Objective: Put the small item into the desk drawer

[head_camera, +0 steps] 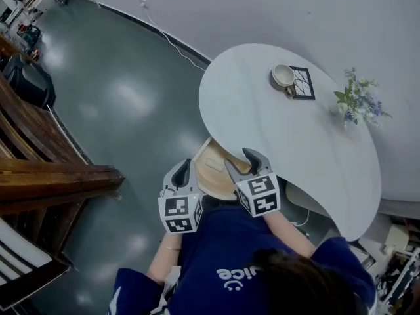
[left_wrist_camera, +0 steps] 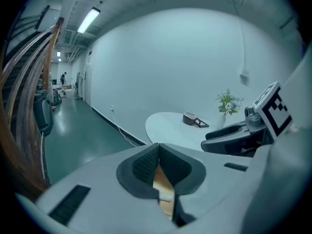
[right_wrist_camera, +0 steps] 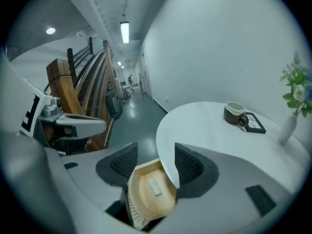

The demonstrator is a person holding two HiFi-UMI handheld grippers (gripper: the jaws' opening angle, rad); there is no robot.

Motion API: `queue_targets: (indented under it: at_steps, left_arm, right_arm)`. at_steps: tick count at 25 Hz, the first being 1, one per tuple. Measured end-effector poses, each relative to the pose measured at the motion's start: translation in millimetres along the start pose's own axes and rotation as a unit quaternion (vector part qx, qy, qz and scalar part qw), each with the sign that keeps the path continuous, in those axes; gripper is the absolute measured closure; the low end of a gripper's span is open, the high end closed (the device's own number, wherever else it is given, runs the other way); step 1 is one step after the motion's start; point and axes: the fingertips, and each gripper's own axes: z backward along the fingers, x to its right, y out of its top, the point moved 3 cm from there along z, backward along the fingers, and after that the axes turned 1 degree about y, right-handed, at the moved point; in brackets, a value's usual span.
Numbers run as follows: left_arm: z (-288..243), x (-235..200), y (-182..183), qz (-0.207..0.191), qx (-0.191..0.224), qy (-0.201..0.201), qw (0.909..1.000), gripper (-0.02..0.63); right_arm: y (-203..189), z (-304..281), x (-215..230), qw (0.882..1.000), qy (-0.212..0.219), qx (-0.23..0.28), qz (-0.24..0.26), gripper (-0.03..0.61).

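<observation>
Head view: the white desk [head_camera: 295,149] curves round to the drawer [head_camera: 209,181], which stands pulled out past its edge over open, glossy grey-green floor [head_camera: 125,104]. The small item [head_camera: 214,165] lies flat on the drawer's wooden bottom. The left gripper [head_camera: 186,167], jaws pressed together on nothing, hovers beside the drawer. The right gripper [head_camera: 239,157] hovers above it, jaws wide apart and empty. White lettering on the person's blue shirt [head_camera: 230,254] is partly hidden and unreadable. A mug [head_camera: 283,75], a black frame [head_camera: 302,83] and a vase of flowers [head_camera: 357,104] sit far across the desk; timber steps [head_camera: 39,169] border the left.
</observation>
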Motion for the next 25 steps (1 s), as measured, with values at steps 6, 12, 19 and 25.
queue_targets:
  at_steps: [6,12,19,25]
  left_arm:
    - [3,11,25,-0.013,0.028,-0.015,0.9994,0.609]
    - [7,14,41,-0.021,0.051,-0.014,0.9984,0.609]
    - [4,15,42,-0.019,0.049,-0.026,0.9983,0.609]
    - [2,19,41,-0.018,0.044,-0.036,0.9983,0.609]
  right_arm:
    - [31,26,11,0.998,-0.018,0.059,-0.028,0.333]
    - [38,37,17,0.997,-0.031,0.071,-0.013,0.341]
    - [38,39,15,0.997,-0.04,0.071,-0.002,0.469]
    - [34,38,16,0.997,-0.045,0.065,-0.007,0.548]
